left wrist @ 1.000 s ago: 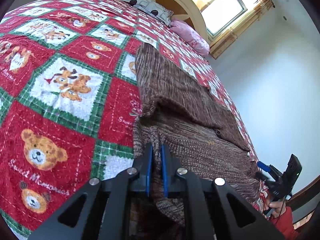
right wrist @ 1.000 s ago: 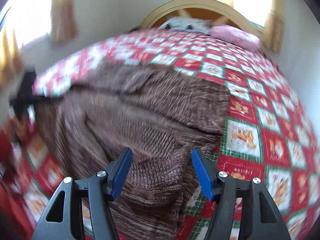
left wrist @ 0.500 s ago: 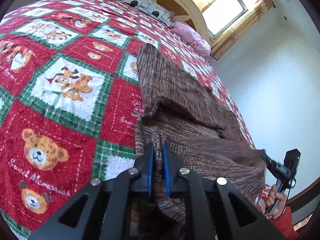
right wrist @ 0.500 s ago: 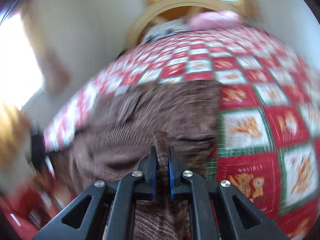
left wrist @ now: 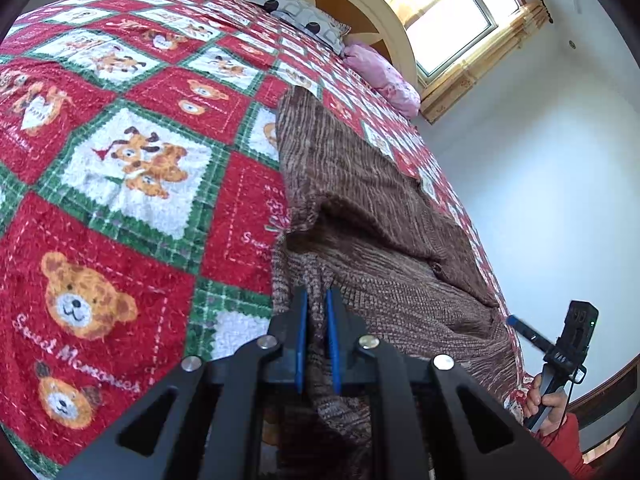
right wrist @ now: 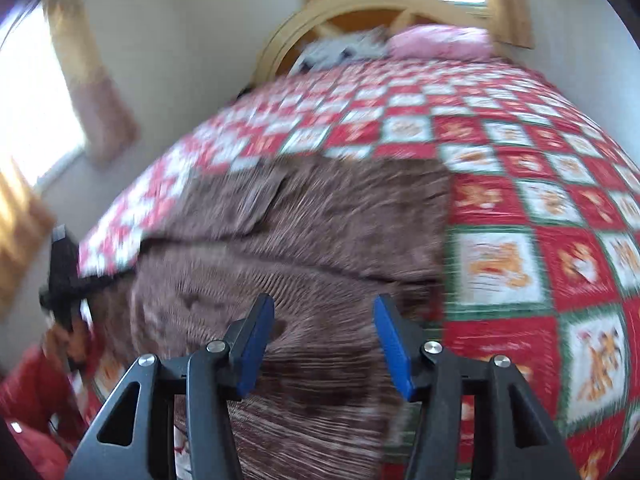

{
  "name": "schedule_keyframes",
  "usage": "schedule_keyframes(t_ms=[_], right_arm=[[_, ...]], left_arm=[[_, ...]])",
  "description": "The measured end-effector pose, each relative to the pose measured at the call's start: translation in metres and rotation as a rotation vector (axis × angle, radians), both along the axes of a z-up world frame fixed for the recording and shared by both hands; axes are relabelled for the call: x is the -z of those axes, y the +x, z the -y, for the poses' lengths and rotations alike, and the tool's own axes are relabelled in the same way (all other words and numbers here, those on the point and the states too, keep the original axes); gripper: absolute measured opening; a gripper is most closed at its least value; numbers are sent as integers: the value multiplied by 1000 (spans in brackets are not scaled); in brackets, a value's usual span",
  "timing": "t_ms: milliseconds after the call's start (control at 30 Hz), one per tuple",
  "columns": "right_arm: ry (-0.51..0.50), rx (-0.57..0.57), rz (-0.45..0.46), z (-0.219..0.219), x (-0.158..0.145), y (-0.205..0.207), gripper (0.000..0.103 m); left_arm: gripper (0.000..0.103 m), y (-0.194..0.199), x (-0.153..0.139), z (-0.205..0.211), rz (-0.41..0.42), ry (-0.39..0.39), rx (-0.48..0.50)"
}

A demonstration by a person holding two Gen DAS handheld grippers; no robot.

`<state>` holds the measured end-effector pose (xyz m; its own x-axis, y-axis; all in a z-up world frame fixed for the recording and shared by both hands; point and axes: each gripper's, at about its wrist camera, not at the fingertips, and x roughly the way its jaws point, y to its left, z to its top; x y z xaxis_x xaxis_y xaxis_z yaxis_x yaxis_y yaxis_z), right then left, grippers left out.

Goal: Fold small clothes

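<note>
Bedroom. Bed fills most of both views — teddy-bear patchwork quilt [left wrist: 132,168] in red, white, green. Arched cream-and-wood headboard [left wrist: 384,36] at 12 o'clock; grey patterned pillow [left wrist: 304,24] and pink pillow [left wrist: 380,76] against it. Bright window [left wrist: 456,32] at 1 o'clock, yellow curtains [left wrist: 480,68] — daylight strong. White wall [left wrist: 540,184] at 3 o'clock.

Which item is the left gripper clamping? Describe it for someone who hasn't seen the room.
On the bed's red-and-green teddy-bear quilt lies a brown ribbed knit garment, its near edge pinched in the left gripper. It is the only plain brown piece; the pillows by the headboard are pink and grey.
</note>
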<state>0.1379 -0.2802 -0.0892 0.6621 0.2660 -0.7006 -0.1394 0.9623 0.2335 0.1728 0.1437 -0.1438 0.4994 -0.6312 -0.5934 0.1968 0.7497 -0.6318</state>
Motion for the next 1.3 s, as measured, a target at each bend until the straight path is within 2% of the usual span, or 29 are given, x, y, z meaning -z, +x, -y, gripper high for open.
schedule_keyframes(t_ms=[67,100,133,167,233,367,467,533,700,733,767,800,833,867,967,1100,1167,1200,1233,1267,1300], right_arm=[[-62,-46,-90,-16,17,11,51],[-94,-57,-111,-20,24,12,42],[-155,-48,-110,-25,28,12,17],[-188,-42,-98,-26,28,12,8],[-46,11,-55,-10,18,8,5],[143,157,40,27,7,0,5],[396,277,75,63,18,-2,5],[473,323,56,71,26,2,5],[347,253,23,55,15,-2,6],[333,240,19,53,13,-3,10],[289,226,18,50,10,-1,24],[251,225,18,48,9,0,34],[212,226,26,46,7,1,51],[197,226,36,47,8,1,58],[162,204,32,45,10,1,58],[-9,162,-9,28,24,15,58],[-98,148,-31,19,32,20,58],[-150,132,-23,14,33,20,56],[-204,118,-15,7,33,19,41],[-226,108,-12,4,32,18,13],[-232,89,-17,1,30,17,6]], left_arm=[[14,0,0,0,0,-1,0],[14,0,0,0,0,-1,-1],[14,0,0,0,0,0,-1],[14,0,0,0,2,3,-1],[14,-1,0,1,3,4,0],[14,-1,0,1,2,0,-1],[14,0,0,1,4,3,-1],[14,0,0,1,4,1,-1],[14,0,0,1,4,1,-1],[14,0,0,1,3,-2,-1],[14,0,1,1,2,-5,-1],[14,0,1,0,1,-9,0],[14,1,1,0,1,-11,0],[14,0,1,0,3,-10,0],[14,0,0,0,9,-2,2],[18,1,-6,6,23,22,36],[36,4,-12,14,39,45,72],[42,4,-15,18,53,57,91],[53,5,-18,22,69,73,108],[57,5,-21,28,88,94,123],[57,7,-24,33,102,117,137]])
